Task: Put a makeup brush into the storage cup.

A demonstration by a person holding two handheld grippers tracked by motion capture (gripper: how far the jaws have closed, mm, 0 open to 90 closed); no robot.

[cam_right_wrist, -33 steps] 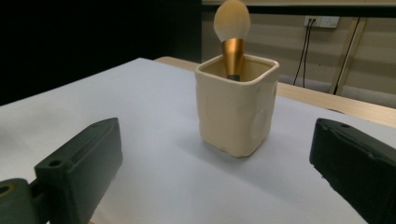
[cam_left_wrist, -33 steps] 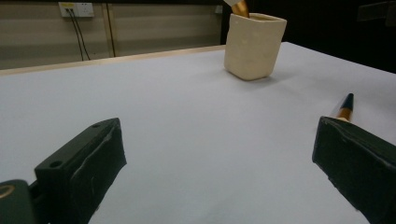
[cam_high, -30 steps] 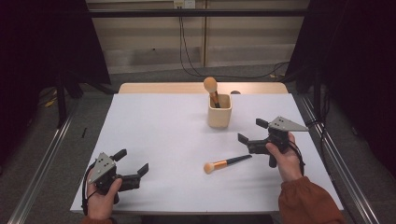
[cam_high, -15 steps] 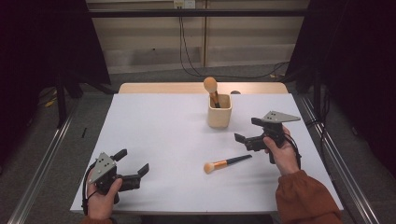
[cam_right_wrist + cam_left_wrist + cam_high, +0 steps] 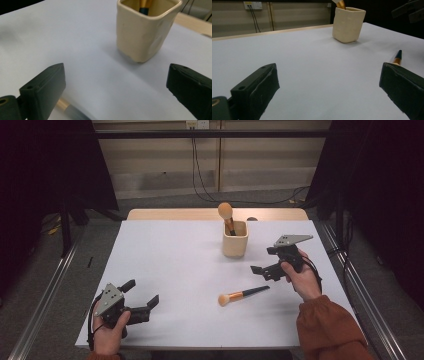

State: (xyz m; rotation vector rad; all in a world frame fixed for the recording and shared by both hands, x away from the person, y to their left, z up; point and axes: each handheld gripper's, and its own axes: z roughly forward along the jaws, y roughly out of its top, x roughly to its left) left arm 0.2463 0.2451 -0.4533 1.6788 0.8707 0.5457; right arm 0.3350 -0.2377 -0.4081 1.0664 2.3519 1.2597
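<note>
Hovering with jaws spread and empty just above the makeup brush (image 5: 243,295) lying on the white table (image 5: 175,260) near the cream cup (image 5: 235,239): right gripper (image 5: 264,265); left gripper (image 5: 142,296) likewise released, well apart.

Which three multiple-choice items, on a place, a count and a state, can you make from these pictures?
1. Where does the loose brush lie?
A. on the table
B. in the cup
C. on the floor
2. How many brushes stand in the cup?
A. none
B. one
C. three
3. How are the jaws of the right gripper?
A. open
B. shut on a brush
C. shut on the cup

Answers: 1 A, it lies flat on the white top; 2 B, one head rises above the rim; 3 A, the jaws stand apart, empty.
</note>
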